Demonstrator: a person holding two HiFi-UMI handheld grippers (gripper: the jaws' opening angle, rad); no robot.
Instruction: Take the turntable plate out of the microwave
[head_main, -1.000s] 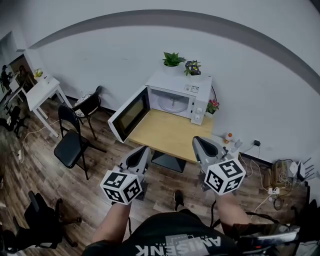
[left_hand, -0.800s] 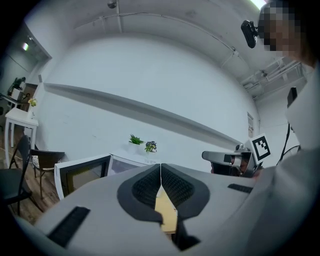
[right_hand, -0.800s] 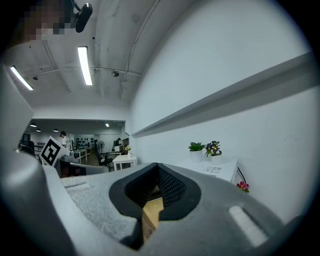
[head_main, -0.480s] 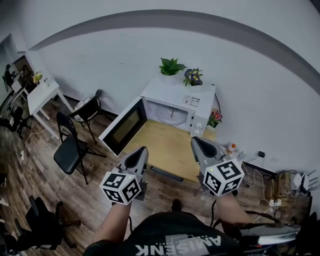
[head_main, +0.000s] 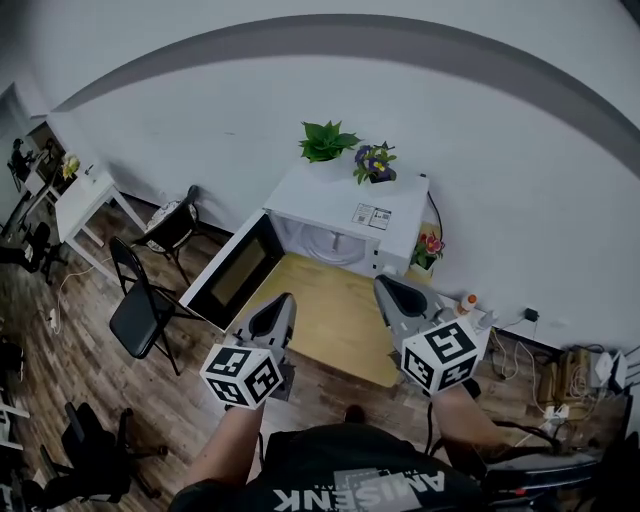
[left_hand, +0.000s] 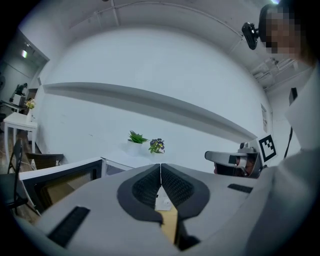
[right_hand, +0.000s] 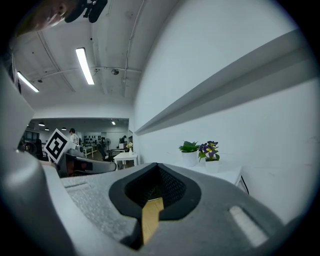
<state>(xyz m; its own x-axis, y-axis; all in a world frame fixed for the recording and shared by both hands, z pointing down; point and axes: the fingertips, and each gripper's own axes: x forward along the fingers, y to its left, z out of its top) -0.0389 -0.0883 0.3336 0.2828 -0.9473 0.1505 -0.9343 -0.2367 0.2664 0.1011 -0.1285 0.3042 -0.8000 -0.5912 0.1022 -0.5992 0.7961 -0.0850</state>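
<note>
A white microwave (head_main: 350, 205) stands at the far side of a wooden table (head_main: 320, 315), its door (head_main: 228, 272) swung open to the left. Inside the cavity the pale turntable plate (head_main: 328, 243) shows only in part. My left gripper (head_main: 284, 302) hangs shut and empty over the table's near left edge. My right gripper (head_main: 386, 285) is shut and empty over the near right part, in front of the control panel. In the left gripper view the left gripper (left_hand: 160, 169) has its jaws closed together. The right gripper view shows the right gripper (right_hand: 157, 172) closed too.
Two potted plants (head_main: 325, 140) (head_main: 373, 162) stand on the microwave's top. A small flower pot (head_main: 428, 247) sits right of it by the wall. Black chairs (head_main: 140, 300) and a white table (head_main: 85, 195) stand at the left. Cables and plugs (head_main: 570, 365) lie on the floor, right.
Both grippers, still shut, have moved forward from in front of the table to over its near edge. The microwave now sits closer and lower in view.
</note>
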